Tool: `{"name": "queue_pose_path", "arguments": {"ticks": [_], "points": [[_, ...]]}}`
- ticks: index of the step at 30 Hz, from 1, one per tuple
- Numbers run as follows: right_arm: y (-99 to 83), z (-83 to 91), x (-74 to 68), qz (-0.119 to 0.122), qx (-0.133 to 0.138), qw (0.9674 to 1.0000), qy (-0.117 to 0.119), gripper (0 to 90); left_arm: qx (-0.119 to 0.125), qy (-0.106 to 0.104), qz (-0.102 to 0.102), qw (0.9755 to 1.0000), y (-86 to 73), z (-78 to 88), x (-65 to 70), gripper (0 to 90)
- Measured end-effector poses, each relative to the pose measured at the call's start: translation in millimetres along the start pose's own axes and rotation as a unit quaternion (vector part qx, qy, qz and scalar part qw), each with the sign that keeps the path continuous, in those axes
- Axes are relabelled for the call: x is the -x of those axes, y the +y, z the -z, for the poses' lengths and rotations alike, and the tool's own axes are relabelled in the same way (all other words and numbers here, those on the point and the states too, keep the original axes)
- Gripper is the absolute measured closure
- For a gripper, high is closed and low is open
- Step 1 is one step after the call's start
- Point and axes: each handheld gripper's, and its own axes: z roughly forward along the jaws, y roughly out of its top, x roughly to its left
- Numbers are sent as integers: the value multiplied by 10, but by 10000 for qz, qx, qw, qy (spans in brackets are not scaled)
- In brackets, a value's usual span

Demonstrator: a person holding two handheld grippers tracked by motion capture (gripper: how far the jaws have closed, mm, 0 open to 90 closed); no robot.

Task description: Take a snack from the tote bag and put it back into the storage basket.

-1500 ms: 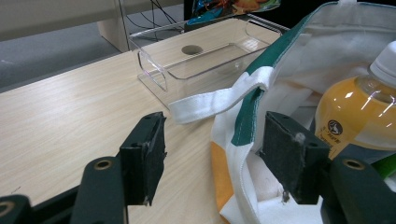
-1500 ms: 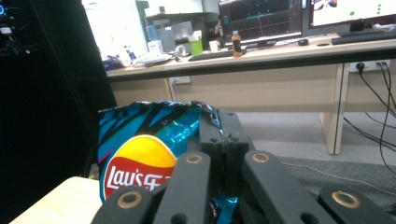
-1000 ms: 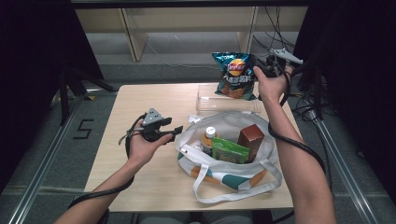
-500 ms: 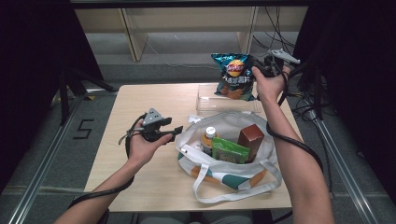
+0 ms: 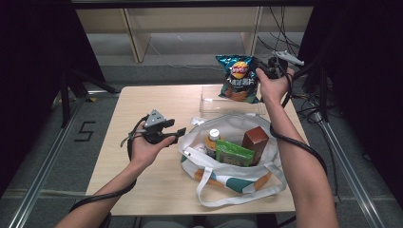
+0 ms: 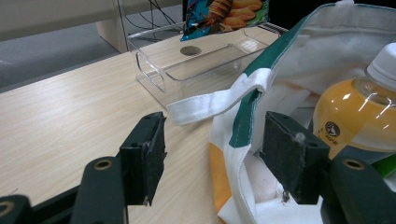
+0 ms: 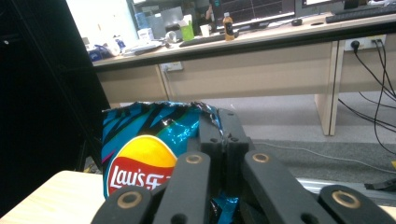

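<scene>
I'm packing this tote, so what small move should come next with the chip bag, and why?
Probably carry the chip bag toward the tote and lower it in. The right tool is shut on the bag's top edge, holding it above the clear tray, while the left tool stands open around the tote's rim.

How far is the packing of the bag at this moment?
Already in the tote bag: a juice bottle, a green packet and a brown box. In hand: the right gripper holds the chip bag up by its edge, above the clear tray. Left: putting the chips in; the left gripper waits open at the bag's rim.
</scene>
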Motion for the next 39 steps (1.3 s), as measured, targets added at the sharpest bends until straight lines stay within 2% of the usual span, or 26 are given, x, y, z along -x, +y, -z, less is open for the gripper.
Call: {"name": "queue_pose_path", "arguments": {"ticks": [2,4,5,6,8,14,17,18,20,21,22,23,24,25,27,28,29,31,39], "points": [[-11,-11,0,-28,-25,10000,-35,900,-1,-8,16,10000,-3,-1,-2,388],[-30,-35,20,81,17,10000,-49,900,-3,14,35,10000,-5,0,-4,388],[-36,-39,13,8,-31,10000,-52,900,0,16,32,10000,-5,1,-5,388],[-41,-52,28,52,-12,10000,-68,900,4,26,45,10000,-5,3,-4,388],[-47,-58,28,-30,-40,10000,-58,900,4,23,28,10000,-3,5,-11,388],[-69,-95,31,-57,-144,9998,-140,900,8,19,16,10000,1,10,-17,387],[-75,-117,34,-22,-179,9997,-171,900,9,29,22,10000,7,15,-16,388],[-76,-127,47,66,-158,9997,-152,900,11,26,29,10000,6,15,-15,388],[-79,-131,24,-73,-223,9995,-187,900,9,31,35,10000,4,15,-15,388],[-81,-137,29,-57,-235,9995,-179,900,9,28,32,10000,3,15,-16,388],[-87,-153,56,96,-173,9997,-140,900,10,28,31,10000,3,15,-16,388],[-88,-148,33,-91,-245,9995,-179,900,16,14,30,10000,3,12,-19,387],[-91,-159,55,24,-218,9996,-173,900,19,-1,35,10000,3,10,-20,388],[-95,-160,45,-60,-239,9995,-189,900,20,1,28,10000,3,9,-20,388],[-98,-178,77,124,-201,9996,-133,900,0,22,5,10000,3,11,-19,388],[-105,-175,57,-39,-269,9994,-202,900,2,18,8,10000,1,9,-17,388],[-108,-177,60,-65,-283,9994,-211,900,0,15,-8,10000,1,9,-18,388],[-122,-190,83,8,-261,9995,-203,900,2,20,8,10000,1,8,-16,387],[-156,-215,130,-73,-349,9990,-272,900,5,21,6,10000,0,10,-17,388]]}}
